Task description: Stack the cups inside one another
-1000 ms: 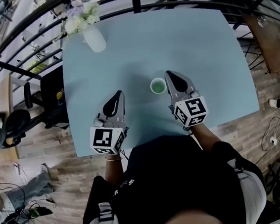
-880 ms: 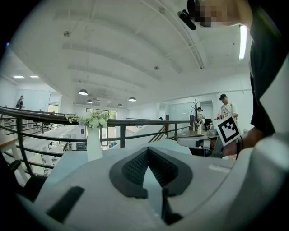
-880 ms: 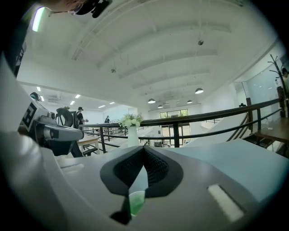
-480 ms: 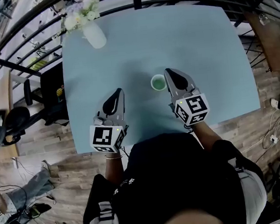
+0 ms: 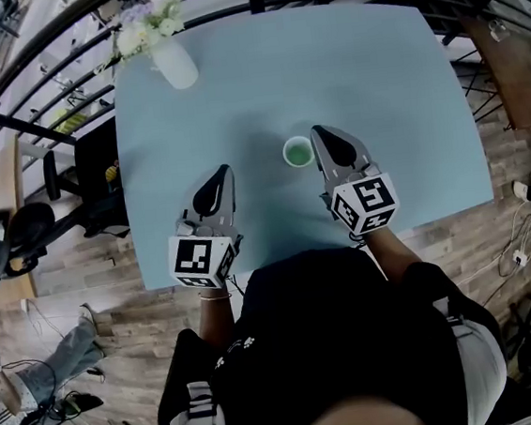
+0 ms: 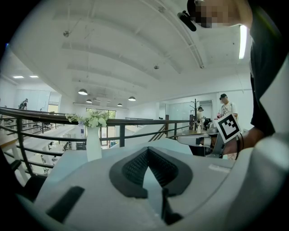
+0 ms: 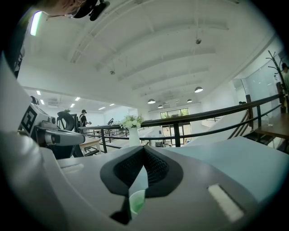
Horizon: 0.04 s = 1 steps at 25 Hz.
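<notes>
Looking at the head view, you hold both grippers low over the near part of the pale blue table (image 5: 363,64). The left gripper (image 5: 224,171) has its jaws together and carries nothing; it is well apart from the cup. The right gripper (image 5: 316,133) also has its jaws together. The green cup (image 5: 298,151) stands upright just beside its tip, on the side toward your left hand. I cannot tell if they touch. Only this one cup shows, so it may be a single cup or several already nested. A white vase (image 5: 176,65) stands near the far left corner.

In the left gripper view, the jaws meet at the tip (image 6: 147,149) and only the table is behind them.

In the right gripper view, the tips (image 7: 143,148) are closed. The cup (image 7: 137,201) shows low through the opening under them, and no pad presses on it.

I judge that no grasp is in hand now: the stacking is either finished or waiting. If another cup remains, you must first open the jaws, then close gently on its wall so it does not tip.
</notes>
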Tool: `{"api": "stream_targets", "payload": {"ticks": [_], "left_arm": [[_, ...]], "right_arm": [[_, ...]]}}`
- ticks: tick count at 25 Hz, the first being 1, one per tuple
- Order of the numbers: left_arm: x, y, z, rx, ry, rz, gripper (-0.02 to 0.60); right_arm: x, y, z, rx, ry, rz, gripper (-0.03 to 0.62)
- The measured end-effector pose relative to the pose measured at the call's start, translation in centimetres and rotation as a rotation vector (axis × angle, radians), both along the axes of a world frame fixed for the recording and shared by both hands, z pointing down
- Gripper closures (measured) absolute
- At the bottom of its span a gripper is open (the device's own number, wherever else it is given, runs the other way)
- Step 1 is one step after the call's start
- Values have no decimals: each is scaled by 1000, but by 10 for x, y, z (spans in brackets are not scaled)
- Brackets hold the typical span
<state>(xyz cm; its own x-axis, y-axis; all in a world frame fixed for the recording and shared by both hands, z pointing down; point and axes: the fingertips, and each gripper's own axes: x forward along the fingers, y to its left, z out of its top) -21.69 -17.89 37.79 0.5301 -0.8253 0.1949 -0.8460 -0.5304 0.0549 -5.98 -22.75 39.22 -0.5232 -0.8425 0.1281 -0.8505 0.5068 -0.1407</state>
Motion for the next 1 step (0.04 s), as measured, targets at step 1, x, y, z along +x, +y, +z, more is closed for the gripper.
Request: {"api": "stream_targets", "payload": {"ticks": [1], "left_arm": [[-1, 0, 2, -3, -1, -1, 589]], "right_arm": [[0, 0, 0, 1, 0, 0, 585]]}}
